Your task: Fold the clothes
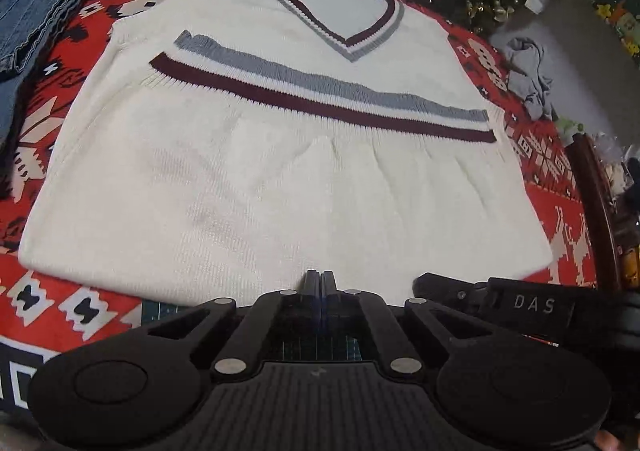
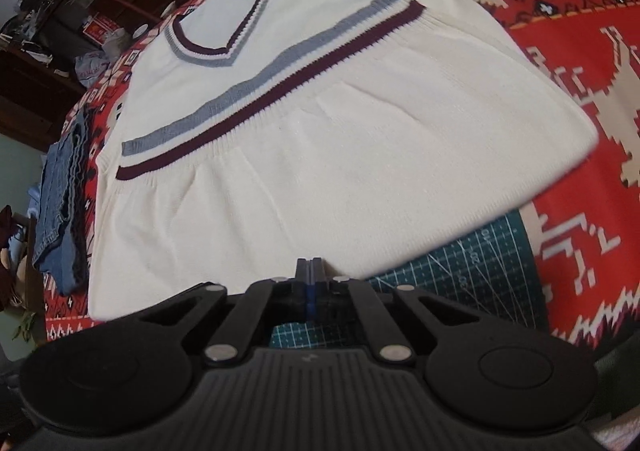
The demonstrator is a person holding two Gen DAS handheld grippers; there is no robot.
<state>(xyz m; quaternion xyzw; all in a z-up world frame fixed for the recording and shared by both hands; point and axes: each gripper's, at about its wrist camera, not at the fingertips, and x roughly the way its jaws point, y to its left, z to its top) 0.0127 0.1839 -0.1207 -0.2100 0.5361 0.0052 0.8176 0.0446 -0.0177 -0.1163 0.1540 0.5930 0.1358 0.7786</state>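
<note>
Left wrist view: one cream knitted V-neck vest [image 1: 280,155] lies flat, front up, on a red patterned tablecloth [image 1: 92,307]. It carries two chest stripes, one grey [image 1: 320,85] and one maroon [image 1: 320,105], and matching trim at the neckline. The left gripper [image 1: 320,278] has its jaws pressed together at the vest's near hem; the fingertips meet the fabric edge, but whether cloth is pinched between them cannot be told. One folded pile of denim [image 1: 36,11] sits at the far left on the cloth, apart from the vest. One crumpled grey cloth [image 1: 528,79] lies off the table at right. The body of the second gripper, marked "DAS" [image 1: 534,305], shows at lower right.

Right wrist view: the same vest [image 2: 320,171] fills the frame. The right gripper [image 2: 309,266] is likewise fully closed at the near hem; a grip on fabric cannot be confirmed. This view alone shows clearly a green cutting mat [image 2: 472,271] under the hem, lying beside the tablecloth [image 2: 600,91]. The denim [image 2: 64,203] appears at left. No containers are evident in either view.
</note>
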